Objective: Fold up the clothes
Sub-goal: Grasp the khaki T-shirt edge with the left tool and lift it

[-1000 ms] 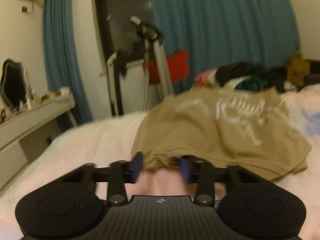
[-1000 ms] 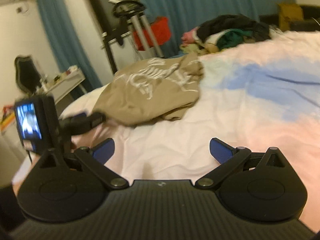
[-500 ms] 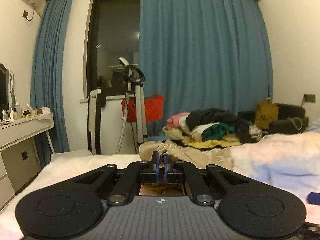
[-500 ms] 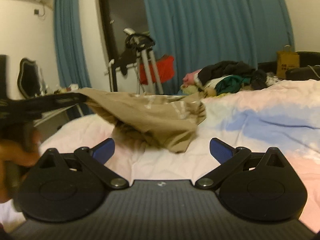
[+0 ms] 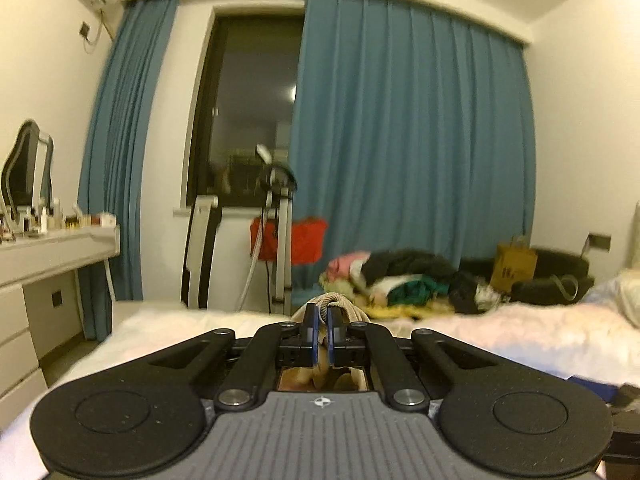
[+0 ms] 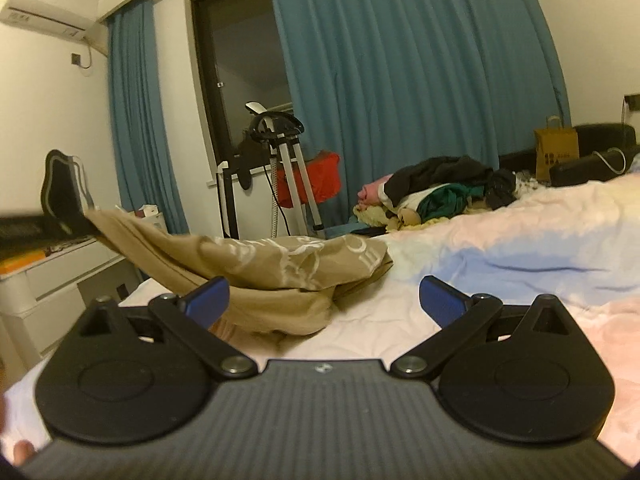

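A tan T-shirt with a white print (image 6: 280,272) lies partly on the bed (image 6: 500,256). My left gripper (image 5: 321,320) is shut on a bunched edge of this shirt (image 5: 340,304) and holds it lifted. In the right wrist view that lifted edge rises to the left, where the left gripper (image 6: 40,226) shows as a dark blur. My right gripper (image 6: 324,296) is open and empty, low over the bed, just in front of the shirt's hanging lower part.
A pile of mixed clothes (image 6: 440,188) lies at the bed's far end. A white dresser (image 5: 44,280) stands left. A metal stand with a red bag (image 6: 288,160) is by the window. A paper bag (image 6: 556,152) stands at far right.
My left gripper shut on the shirt's edge and lifted it off the bed, up and to the left. The right gripper stayed open and moved a little closer to the shirt.
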`<state>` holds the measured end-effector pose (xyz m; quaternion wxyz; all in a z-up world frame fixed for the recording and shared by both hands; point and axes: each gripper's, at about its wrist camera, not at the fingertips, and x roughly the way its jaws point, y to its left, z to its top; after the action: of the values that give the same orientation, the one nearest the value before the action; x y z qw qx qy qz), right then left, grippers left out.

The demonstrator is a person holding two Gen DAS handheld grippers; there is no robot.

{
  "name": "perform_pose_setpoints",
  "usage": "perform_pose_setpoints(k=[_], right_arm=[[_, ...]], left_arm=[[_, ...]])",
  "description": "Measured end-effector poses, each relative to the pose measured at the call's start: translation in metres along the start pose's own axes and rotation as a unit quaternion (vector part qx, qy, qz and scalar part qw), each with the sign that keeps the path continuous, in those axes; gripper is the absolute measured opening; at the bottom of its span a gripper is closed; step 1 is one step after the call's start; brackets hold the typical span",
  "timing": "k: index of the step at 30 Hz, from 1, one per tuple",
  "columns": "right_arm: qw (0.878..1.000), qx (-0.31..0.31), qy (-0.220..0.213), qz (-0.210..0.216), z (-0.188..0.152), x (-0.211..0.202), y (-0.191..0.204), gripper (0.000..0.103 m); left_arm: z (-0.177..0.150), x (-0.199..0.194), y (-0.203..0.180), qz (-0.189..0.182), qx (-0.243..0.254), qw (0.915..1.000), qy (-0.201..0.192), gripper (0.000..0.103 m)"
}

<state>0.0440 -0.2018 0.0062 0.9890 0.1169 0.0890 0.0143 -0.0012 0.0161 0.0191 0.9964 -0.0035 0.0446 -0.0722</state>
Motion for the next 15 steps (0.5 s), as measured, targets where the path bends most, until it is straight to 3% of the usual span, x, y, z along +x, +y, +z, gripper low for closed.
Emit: perform_pose_setpoints(k=[5, 15], right_arm=[[1.000, 0.001, 0.019, 0.020, -0.003, 0.006, 0.003, 0.103], [0.995, 0.009, 0.074, 0.067, -0.020, 0.027, 0.022, 0.103]], left_arm=[[-0.007, -0.020, 0.011, -0.007, -0.013, 0.9999, 0.008, 0.004], [-0.016, -0.010, 0.017, -0.034, -0.026, 0.9985, 0.036, 0.005]])
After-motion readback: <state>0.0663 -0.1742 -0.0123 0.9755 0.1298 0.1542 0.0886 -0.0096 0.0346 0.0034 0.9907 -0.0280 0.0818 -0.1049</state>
